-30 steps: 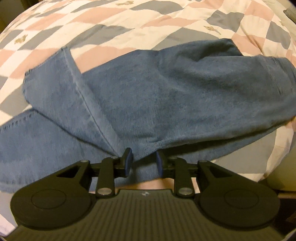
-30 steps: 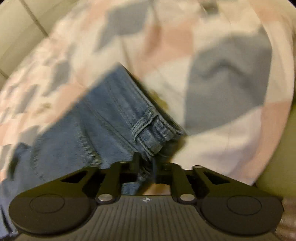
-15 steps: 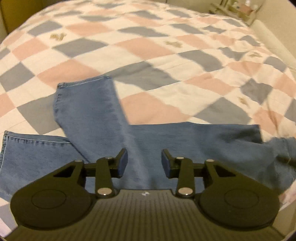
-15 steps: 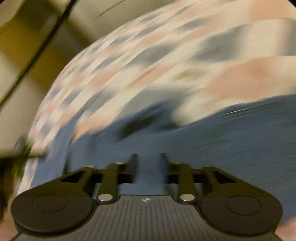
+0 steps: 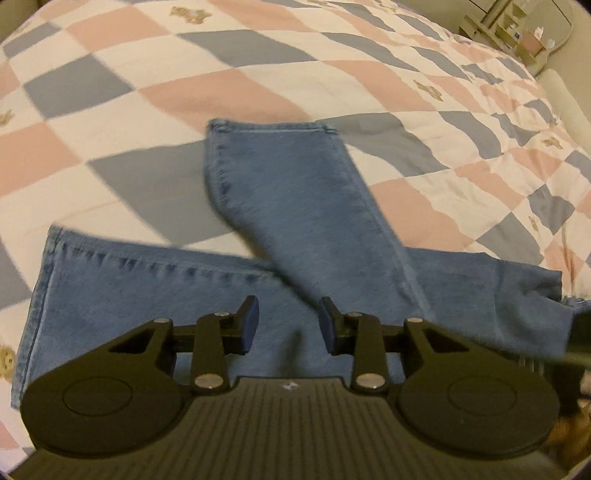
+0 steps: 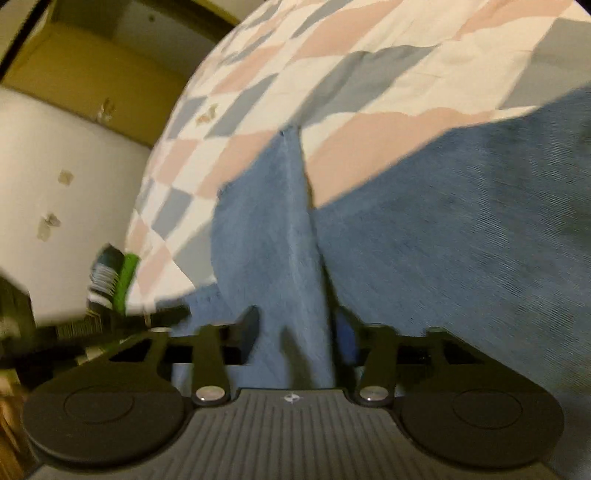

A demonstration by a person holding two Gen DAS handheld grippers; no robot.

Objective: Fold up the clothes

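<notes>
Blue jeans (image 5: 295, 206) lie on a checked quilt (image 5: 184, 88), folded at the waist so one leg crosses over the other; the upper leg's hem points away from me, the lower leg's hem (image 5: 48, 258) lies to the left. My left gripper (image 5: 289, 321) hovers open above the lower leg where the legs cross, nothing between its fingers. In the right wrist view the jeans (image 6: 443, 229) fill the right side, with one leg (image 6: 266, 221) running away from me. My right gripper (image 6: 295, 328) is open above that denim, holding nothing.
The quilt (image 6: 332, 66) of pink, grey and white checks covers the bed. A shelf with small items (image 5: 517, 33) stands beyond the bed's far right corner. The right view shows a white wall (image 6: 66, 177) and a green and black object (image 6: 110, 277) past the bed's left edge.
Both grippers let go of the jeans and opened. The left view swung from the raised waist part to the crossed legs lying flat. The right gripper swept across to above the denim.
</notes>
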